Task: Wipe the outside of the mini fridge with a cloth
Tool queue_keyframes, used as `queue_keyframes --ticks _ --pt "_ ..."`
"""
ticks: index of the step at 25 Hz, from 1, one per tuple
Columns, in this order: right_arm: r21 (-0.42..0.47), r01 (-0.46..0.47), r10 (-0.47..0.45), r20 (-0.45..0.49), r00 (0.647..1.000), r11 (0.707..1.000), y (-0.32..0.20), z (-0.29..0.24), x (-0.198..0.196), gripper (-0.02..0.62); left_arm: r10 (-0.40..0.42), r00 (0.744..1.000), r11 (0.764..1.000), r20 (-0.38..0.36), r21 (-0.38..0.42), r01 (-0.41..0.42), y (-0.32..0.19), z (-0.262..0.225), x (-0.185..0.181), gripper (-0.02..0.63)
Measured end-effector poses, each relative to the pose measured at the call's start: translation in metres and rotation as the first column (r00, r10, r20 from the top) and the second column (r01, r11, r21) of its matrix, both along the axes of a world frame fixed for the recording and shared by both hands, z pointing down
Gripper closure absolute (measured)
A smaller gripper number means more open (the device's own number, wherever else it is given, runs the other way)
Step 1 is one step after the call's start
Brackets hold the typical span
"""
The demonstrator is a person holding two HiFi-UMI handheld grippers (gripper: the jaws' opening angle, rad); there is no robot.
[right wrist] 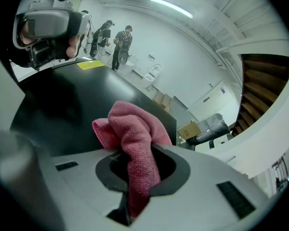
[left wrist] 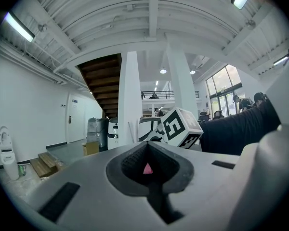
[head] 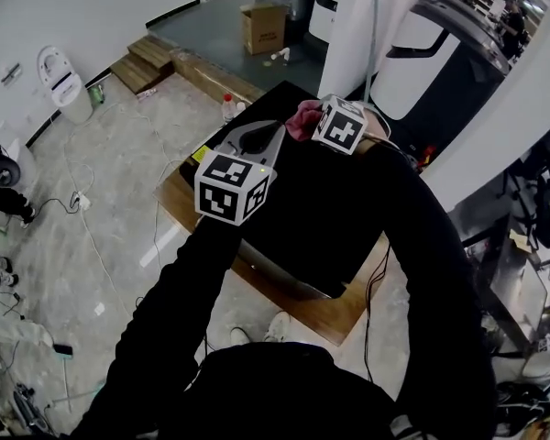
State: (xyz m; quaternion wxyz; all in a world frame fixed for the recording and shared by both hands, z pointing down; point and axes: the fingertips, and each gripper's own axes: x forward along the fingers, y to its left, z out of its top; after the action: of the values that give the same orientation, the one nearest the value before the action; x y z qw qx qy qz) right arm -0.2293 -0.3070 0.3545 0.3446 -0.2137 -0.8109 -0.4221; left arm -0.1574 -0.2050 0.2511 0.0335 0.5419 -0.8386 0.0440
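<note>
Since the right gripper (right wrist: 137, 165) has its jaws closed on just one bunched fold of the pink cloth (right wrist: 132, 129), held at the far edge of the mini fridge (head: 321, 218) top, a hard drag could pull the cloth free or scrape the jaws on the black finish. The left gripper (left wrist: 148, 150) has its jaws shut on nothing and steadies nothing. The yellow sticker (right wrist: 91, 65) on the fridge is too small to read, and the cubes carry only patterns.
</note>
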Motion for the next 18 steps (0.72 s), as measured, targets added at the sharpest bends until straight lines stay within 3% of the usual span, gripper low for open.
queue_keyframes --ticks 18 --pt "0.017 -0.231 0.232 -0.051 0.971 0.973 -0.076 0.003 0.167 0.541 0.205 0.979 0.979 -0.004 0.018 -0.205 -0.037 -0.001 0.087 0.6"
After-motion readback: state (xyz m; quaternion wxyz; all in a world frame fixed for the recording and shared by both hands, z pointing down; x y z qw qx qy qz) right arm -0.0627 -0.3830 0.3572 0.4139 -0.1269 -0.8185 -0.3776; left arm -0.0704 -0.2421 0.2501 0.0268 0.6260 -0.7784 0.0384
